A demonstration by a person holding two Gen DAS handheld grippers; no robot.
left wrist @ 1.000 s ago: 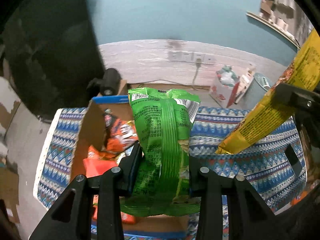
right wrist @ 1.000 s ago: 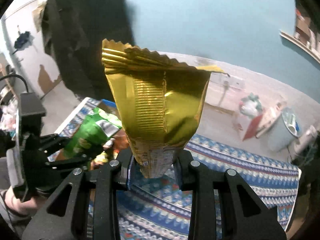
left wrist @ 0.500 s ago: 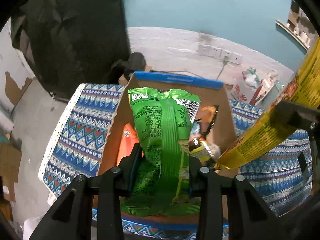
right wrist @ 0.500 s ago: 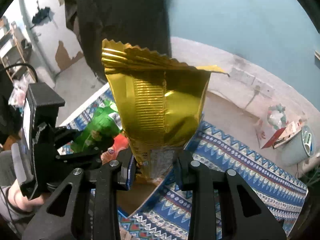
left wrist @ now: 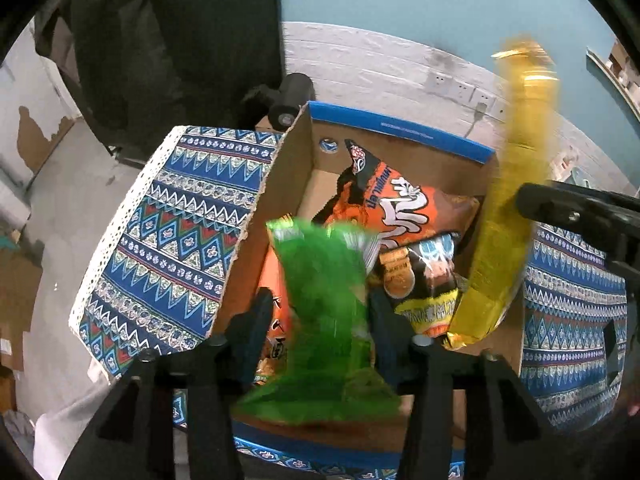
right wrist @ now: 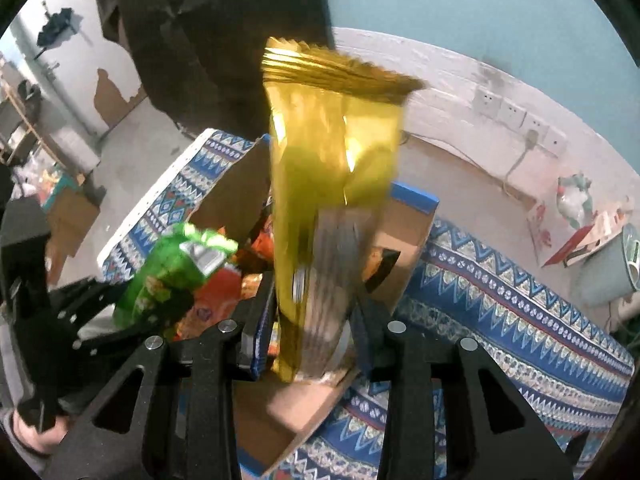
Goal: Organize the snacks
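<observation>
An open cardboard box [left wrist: 400,130] with a blue rim holds an orange snack bag [left wrist: 400,208], a dark bag [left wrist: 424,280] and other packets. My left gripper [left wrist: 322,320] is over the box. Its jaws are opening, and the blurred green bag [left wrist: 324,300] slips down between them, clear of the pads. My right gripper [right wrist: 314,312] is over the same box [right wrist: 412,196]. Its jaws are opening too, and the gold foil bag [right wrist: 332,168] stands loose and blurred between them. The gold bag [left wrist: 508,208] hangs at the box's right side.
The box sits on a blue patterned cloth [left wrist: 172,232] that covers the table. A black roll [left wrist: 288,100] lies behind the box. Wall sockets [right wrist: 516,114], a red-and-white carton [right wrist: 572,236] and a pale bucket [right wrist: 608,272] are on the floor beyond. A hand [right wrist: 28,436] holds the left gripper.
Both grippers have come down over the box and their jaws have parted. The green and gold bags, firmly pinched before, now slide down blurred.
</observation>
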